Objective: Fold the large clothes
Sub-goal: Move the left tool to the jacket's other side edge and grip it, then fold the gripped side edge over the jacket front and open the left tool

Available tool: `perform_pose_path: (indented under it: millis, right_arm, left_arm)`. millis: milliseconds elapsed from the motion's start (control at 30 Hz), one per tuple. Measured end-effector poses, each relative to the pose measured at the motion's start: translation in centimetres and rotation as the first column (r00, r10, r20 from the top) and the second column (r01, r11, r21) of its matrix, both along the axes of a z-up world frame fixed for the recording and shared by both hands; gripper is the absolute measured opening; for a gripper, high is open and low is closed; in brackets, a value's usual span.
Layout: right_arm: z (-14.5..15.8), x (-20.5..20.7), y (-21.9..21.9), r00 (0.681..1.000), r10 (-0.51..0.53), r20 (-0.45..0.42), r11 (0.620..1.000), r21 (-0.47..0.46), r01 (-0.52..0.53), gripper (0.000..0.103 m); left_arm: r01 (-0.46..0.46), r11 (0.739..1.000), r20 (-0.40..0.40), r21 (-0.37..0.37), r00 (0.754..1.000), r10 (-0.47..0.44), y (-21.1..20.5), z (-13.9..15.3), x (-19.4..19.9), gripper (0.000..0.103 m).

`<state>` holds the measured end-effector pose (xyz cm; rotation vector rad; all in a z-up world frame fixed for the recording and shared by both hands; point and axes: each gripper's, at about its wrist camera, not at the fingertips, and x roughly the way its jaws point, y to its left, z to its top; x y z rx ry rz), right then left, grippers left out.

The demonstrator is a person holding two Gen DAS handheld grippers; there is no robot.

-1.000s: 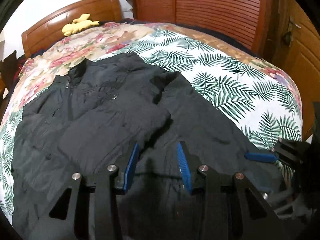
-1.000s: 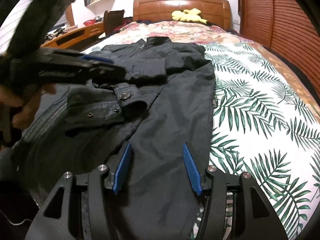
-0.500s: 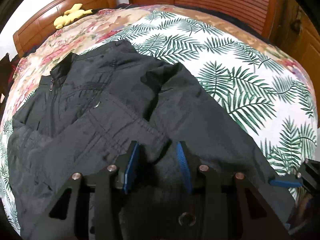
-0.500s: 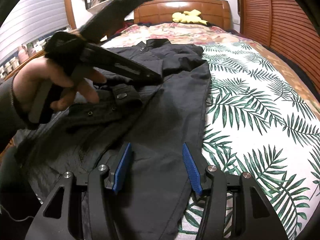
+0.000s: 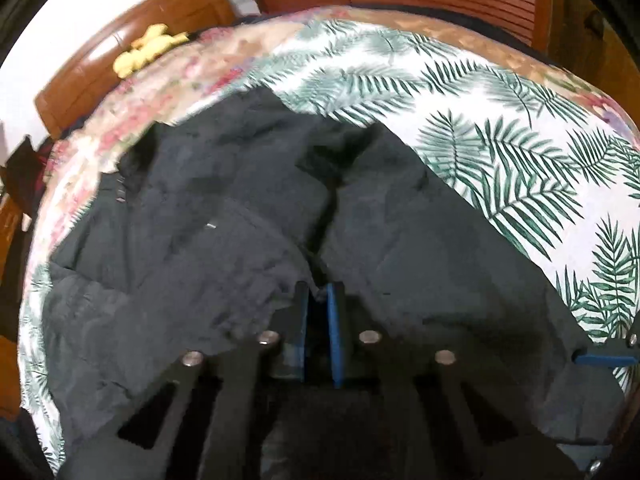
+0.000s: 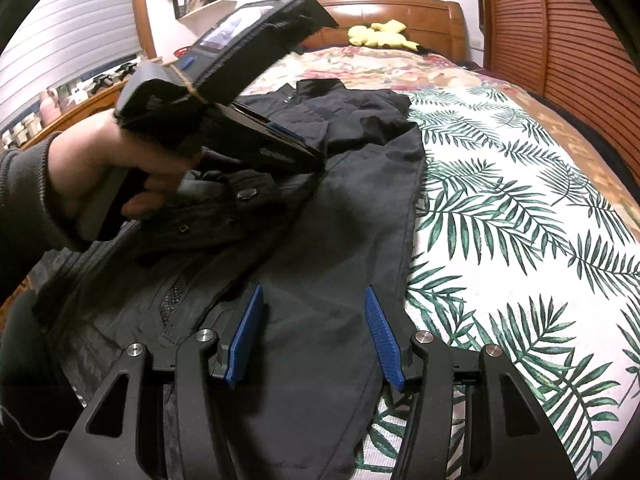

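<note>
Wooden slatted doors [image 6: 560, 40] and a curved wooden headboard [image 6: 400, 6] frame the bed [image 6: 520, 200], spread with a smooth palm-leaf sheet. On it a black jacket [image 6: 340, 220] of matte, crinkled cloth lies flat. The left gripper [image 5: 318, 296] has just been closing and now pinches a fold of sleeve cloth between its blue ribbed pads. Only the right wrist view shows the hand [image 6: 100, 168] holding it. The right gripper [image 6: 312, 300] hovers half-open over the hem.

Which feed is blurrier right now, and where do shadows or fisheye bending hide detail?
Left wrist view: smeared throughout, black fabric jacket nearly featureless. Right wrist view: sharp; palm-leaf print bedspread crisp, jacket folds in shadow, brown slatted wooden wardrobe bowed at the rim.
</note>
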<state>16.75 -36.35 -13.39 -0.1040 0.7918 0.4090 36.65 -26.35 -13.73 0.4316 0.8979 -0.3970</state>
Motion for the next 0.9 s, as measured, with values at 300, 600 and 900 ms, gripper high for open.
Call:
perform_pose_path:
  millis: [300, 600, 900]
  right_arm:
    - [1.0, 0.4, 0.8, 1.000, -0.008, 0.030, 1.000, -0.020, 0.009, 0.054]
    - [2.4, 1.1, 2.6, 0.997, -0.035, 0.071, 0.999, -0.033, 0.038, 0.054]
    - [1.9, 1.2, 4.8, 0.996, -0.027, 0.083, 0.994, -0.103, 0.036, 0.054]
  left_arm:
    - [-0.067, 0.992, 0.199, -0.111, 0.976, 0.089, 6.5, 7.9, -3.7, 0.005]
    - [-0.103, 0.986, 0.279, -0.130, 0.951, 0.136, 13.5, 10.8, -8.9, 0.005]
    - [-0.188, 0.971, 0.258, -0.147, 0.940, 0.221, 19.4, 8.3, -12.2, 0.005]
